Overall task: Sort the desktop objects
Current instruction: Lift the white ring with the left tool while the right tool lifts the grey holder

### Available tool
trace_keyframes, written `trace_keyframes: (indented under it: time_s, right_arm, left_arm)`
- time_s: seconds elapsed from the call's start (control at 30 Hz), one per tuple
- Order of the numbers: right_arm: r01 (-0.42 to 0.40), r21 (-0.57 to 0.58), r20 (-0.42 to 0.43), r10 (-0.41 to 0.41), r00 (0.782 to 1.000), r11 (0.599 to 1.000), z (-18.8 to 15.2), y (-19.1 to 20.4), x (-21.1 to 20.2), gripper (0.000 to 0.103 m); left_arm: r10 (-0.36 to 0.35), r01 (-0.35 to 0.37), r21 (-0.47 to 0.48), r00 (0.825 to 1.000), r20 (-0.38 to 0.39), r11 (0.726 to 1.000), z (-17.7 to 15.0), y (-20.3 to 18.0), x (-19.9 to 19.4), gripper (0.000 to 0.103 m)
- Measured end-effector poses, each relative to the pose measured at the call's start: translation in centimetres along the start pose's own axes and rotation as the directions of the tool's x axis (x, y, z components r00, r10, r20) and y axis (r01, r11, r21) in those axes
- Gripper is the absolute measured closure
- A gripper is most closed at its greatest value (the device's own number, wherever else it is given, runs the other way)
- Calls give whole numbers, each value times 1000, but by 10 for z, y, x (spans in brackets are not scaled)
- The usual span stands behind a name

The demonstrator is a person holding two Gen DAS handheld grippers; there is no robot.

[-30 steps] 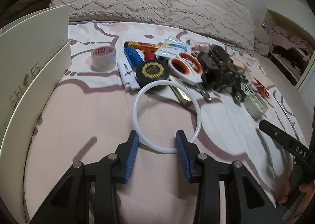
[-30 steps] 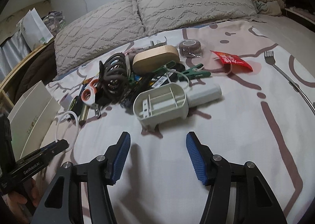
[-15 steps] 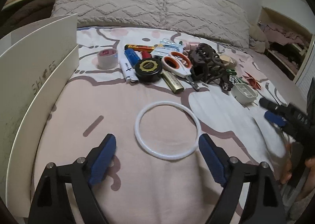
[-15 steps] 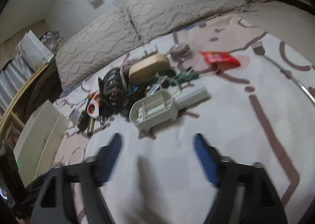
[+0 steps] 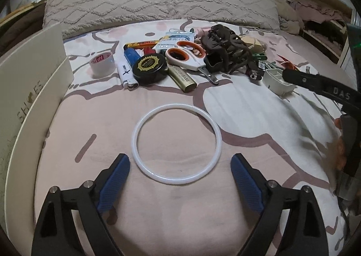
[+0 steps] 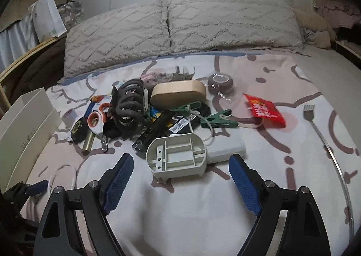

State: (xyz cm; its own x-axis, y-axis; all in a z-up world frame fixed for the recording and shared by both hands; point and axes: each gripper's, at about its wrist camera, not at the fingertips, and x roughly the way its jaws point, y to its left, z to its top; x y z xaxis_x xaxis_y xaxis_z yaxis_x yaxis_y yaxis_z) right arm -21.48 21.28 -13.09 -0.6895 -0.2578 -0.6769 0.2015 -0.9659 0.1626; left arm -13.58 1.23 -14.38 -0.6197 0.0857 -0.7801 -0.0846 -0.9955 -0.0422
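Observation:
A white ring lies flat on the pink bedcover, just ahead of my left gripper. Its jaws are opening, and the blue pads stand apart from the ring on either side, touching nothing. My right gripper is open, with a white plastic holder lying just beyond its fingertips and clear of the pads. Behind it is a pile: orange-handled scissors, a black round tin, a tape roll, a brown hair claw, green pegs.
A white shoe box stands on edge along the left of the bed. A red packet and a long metal fork-tipped rod lie to the right. Two pillows line the far edge.
The left jaws have spread wide and drawn back from the ring, which now lies free on the cover. The right jaws have widened too, and the holder now lies closer to them.

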Motion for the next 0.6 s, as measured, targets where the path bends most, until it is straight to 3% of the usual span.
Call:
trace_keyframes:
  time_s: [0.27, 0.53, 0.57, 0.6]
  right_arm:
    - [29, -43, -34, -30, 999, 999, 2, 10, 19, 17]
    - [97, -96, -60, -104, 993, 991, -5, 19, 29, 17]
    - [102, -97, -55, -108, 993, 990, -5, 19, 28, 20]
    - [105, -96, -48, -110, 993, 990, -5, 19, 27, 30]
  left_arm:
    - [-40, 39, -47, 999, -18, 998, 4, 8, 7, 3]
    - [-32, 31, -71, 999, -10, 997, 9, 10, 11, 3]
    - [-34, 33, -73, 999, -8, 997, 8, 10, 11, 3]
    - [-34, 33, -74, 999, -6, 997, 8, 11, 10, 4]
